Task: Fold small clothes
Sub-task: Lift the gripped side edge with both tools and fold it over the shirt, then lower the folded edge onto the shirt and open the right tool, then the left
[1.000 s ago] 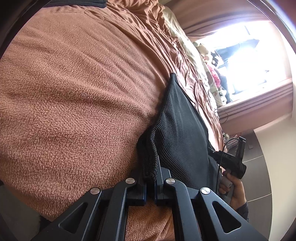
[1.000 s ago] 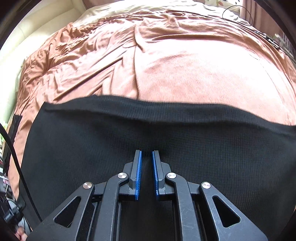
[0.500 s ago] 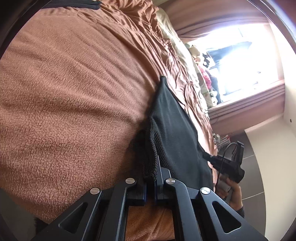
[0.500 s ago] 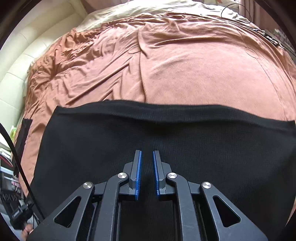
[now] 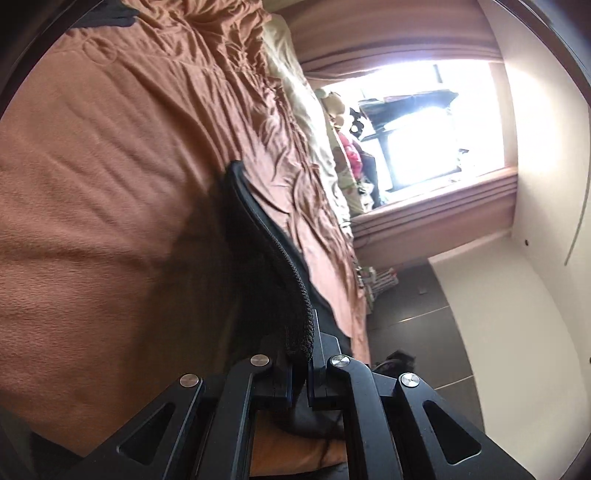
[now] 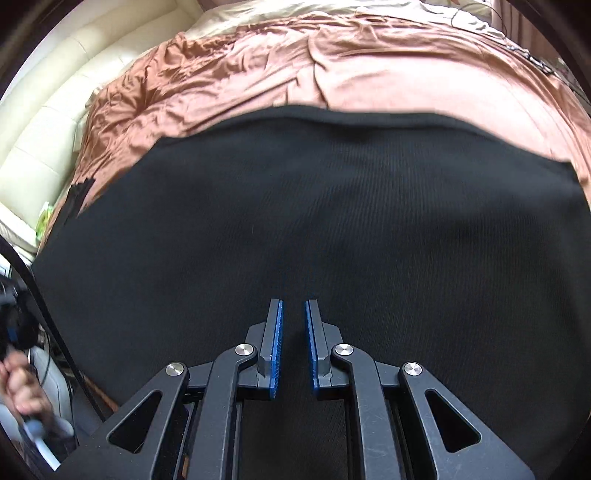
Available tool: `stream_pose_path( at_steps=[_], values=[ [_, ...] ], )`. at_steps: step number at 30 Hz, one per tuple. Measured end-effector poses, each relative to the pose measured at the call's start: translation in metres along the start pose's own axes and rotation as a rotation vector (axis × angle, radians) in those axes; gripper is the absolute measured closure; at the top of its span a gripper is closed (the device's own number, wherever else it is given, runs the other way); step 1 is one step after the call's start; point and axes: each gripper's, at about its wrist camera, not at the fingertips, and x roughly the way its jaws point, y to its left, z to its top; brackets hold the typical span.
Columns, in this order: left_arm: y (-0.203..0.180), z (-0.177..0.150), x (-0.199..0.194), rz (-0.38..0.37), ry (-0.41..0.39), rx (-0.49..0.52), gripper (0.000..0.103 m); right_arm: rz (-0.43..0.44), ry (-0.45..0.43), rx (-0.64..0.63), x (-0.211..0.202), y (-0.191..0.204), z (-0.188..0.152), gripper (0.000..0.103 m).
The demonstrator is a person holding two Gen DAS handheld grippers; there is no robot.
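Left tongs pinch a black garment's edge; right tongs hang released above it.

The left tongs [image 5: 301, 363] are clenched on the knitted hem of the black garment [image 6: 332, 221], lifting that edge off the brown blanket [image 5: 92, 192]. The right tongs [image 6: 293, 347] stand parted with a narrow gap, gripping nothing, over the cloth spread across the bed [image 6: 48, 122].

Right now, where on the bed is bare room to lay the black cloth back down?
The brown blanket is bare beyond the far edge of the black cloth, up to the cream bedding. In the left wrist view, bare blanket lies left of the edge pinched by the left tongs. A smaller dark item crowds the left side.
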Motion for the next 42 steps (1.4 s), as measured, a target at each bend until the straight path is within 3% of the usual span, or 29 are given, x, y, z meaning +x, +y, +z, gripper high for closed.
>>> stream_pose_path(
  at_steps=[12, 25, 34, 36, 38, 39, 42],
  values=[
    [-0.052, 0.012, 0.016, -0.096, 0.050, 0.055, 0.099, 0.064, -0.038, 0.044, -0.018, 0.007, -0.050, 0.094],
    [-0.113, 0.006, 0.050, -0.137, 0.116, 0.144, 0.099, 0.134, -0.024, 0.076, -0.034, -0.009, -0.078, 0.094],
    [-0.163, -0.017, 0.089, -0.152, 0.192, 0.236, 0.099, 0.121, -0.145, 0.121, -0.099, -0.047, -0.087, 0.094],
    [-0.172, -0.025, 0.099, -0.154, 0.215, 0.253, 0.099, 0.105, -0.178, 0.142, -0.115, -0.061, -0.090, 0.088],
    [-0.182, -0.034, 0.111, -0.153, 0.238, 0.272, 0.099, 0.101, -0.216, 0.158, -0.130, -0.071, -0.097, 0.049],
    [-0.187, -0.039, 0.119, -0.154, 0.253, 0.281, 0.099, 0.096, -0.236, 0.162, -0.136, -0.074, -0.099, 0.042],
    [-0.197, -0.054, 0.135, -0.159, 0.292, 0.304, 0.098, 0.078, -0.273, 0.170, -0.154, -0.086, -0.111, 0.040]
  ],
)
